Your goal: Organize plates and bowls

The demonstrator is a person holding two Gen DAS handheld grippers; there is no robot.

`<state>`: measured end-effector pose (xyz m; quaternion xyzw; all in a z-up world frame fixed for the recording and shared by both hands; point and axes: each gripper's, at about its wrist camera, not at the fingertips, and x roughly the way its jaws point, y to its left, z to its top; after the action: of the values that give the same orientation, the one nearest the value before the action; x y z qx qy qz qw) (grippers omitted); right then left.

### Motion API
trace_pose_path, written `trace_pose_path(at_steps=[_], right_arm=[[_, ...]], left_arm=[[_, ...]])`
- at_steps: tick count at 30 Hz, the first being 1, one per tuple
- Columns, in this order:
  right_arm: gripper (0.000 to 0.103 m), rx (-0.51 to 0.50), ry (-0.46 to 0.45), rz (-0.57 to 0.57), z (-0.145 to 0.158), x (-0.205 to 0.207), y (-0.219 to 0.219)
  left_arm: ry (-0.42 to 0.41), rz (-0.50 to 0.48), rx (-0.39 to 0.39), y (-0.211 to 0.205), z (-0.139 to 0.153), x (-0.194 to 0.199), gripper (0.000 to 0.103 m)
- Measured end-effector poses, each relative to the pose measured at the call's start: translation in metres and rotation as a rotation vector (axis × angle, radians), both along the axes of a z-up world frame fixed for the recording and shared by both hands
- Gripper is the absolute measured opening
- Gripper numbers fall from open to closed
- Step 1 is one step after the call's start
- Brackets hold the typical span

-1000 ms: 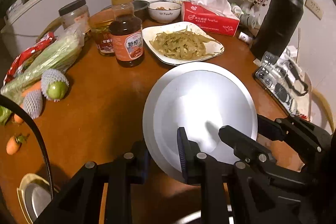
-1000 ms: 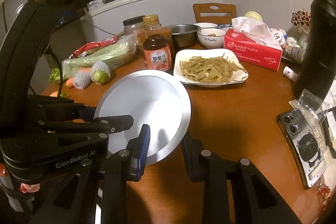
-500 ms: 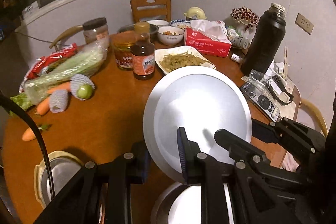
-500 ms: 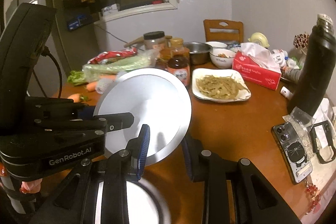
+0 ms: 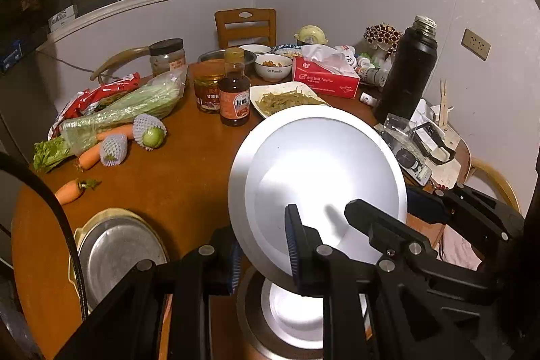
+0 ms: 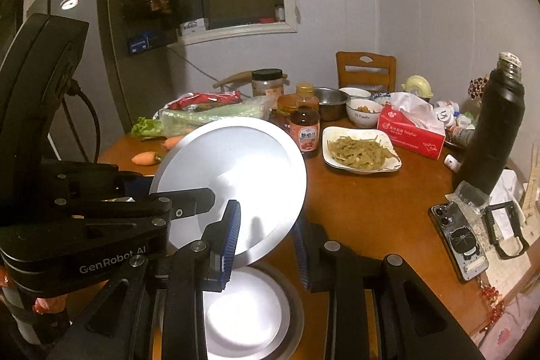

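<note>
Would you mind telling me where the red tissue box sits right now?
In the right wrist view, the red tissue box sits far right on the table, between the noodle plate and black thermos.

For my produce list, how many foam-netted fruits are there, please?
2: the green-showing fruit by the celery bag, the fully wrapped fruit beside a carrot; others may be hidden.

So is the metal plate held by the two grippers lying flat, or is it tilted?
Tilted. The metal plate is up in the air, its far rim higher than the near rim, above a second plate lying flat on the table.
</note>
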<state>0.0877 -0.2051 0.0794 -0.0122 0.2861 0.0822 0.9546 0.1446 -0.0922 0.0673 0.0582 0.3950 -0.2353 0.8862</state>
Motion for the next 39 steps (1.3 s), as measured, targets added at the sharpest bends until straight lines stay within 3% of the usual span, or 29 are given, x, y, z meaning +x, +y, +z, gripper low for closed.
trace_pose_path(at_steps=[13, 29, 39], right_arm=[[0.033, -0.012, 0.006, 0.010, -0.002, -0.032, 0.005], [0.033, -0.014, 0.103, 0.033, -0.040, -0.047, 0.005], [0.032, 0.005, 0.145, 0.045, -0.059, -0.046, 0.001]], left_arm=[[-0.004, -0.005, 0.019, 0.002, -0.002, -0.033, 0.023], [0.099, 0.015, 0.048, 0.003, -0.048, -0.050, 0.023], [0.109, 0.035, 0.080, -0.001, -0.063, -0.050, 0.023]])
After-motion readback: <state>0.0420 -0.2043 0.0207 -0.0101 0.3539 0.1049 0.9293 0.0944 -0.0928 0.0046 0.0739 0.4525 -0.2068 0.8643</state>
